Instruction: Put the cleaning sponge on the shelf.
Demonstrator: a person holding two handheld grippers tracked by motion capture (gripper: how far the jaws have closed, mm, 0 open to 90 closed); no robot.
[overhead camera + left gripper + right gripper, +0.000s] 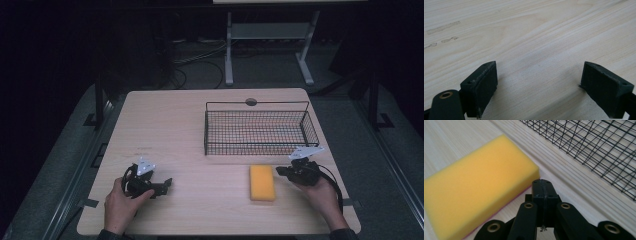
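Observation:
A yellow sponge (262, 182) lies flat on the wooden table (190, 130), just in front of a black wire basket (260, 129). My right gripper (279, 171) rests on the table right beside the sponge's far right corner, shut with nothing between its jaws; in the right gripper view its closed tips (544, 185) nearly touch the sponge (476, 182), with the basket (594, 147) to the upper right. My left gripper (169, 183) lies near the table's front left, open, with its pads (484, 85) wide apart over bare wood.
The basket has nothing in it and has a handle bar along its far rim. A round cable hole (251, 102) sits at the table's far edge. A white desk frame (270, 35) stands on the floor behind.

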